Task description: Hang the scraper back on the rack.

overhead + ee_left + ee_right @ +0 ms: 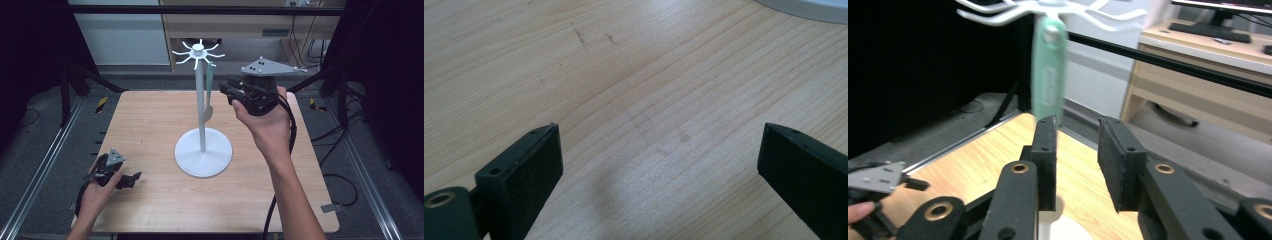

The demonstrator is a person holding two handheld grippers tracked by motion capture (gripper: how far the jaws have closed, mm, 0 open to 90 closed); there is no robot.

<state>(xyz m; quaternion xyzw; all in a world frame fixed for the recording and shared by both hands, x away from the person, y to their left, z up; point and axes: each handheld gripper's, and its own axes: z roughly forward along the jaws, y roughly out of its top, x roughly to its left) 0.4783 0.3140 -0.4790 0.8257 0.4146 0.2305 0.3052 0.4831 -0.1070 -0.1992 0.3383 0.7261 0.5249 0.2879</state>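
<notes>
A white stand (201,100) with radiating hooks at its top rises from a round base (203,152) at the table's middle. From one hook hangs a pale green utensil (210,75), its handle (1049,70) blurred in the right gripper view. My right gripper (226,90) is held up just right of that utensil and points at it. Its pads (1078,125) stand apart with nothing between them, and the green handle is beyond the left pad. My left gripper (129,180) rests low at the table's front left, jaws wide open (659,145) over bare wood.
The wooden table (150,125) has metal rails along both sides. A black bar (1173,62) crosses behind the stand, with a wooden desk (1208,75) beyond it. The edge of the stand's base (809,7) lies ahead of the left gripper.
</notes>
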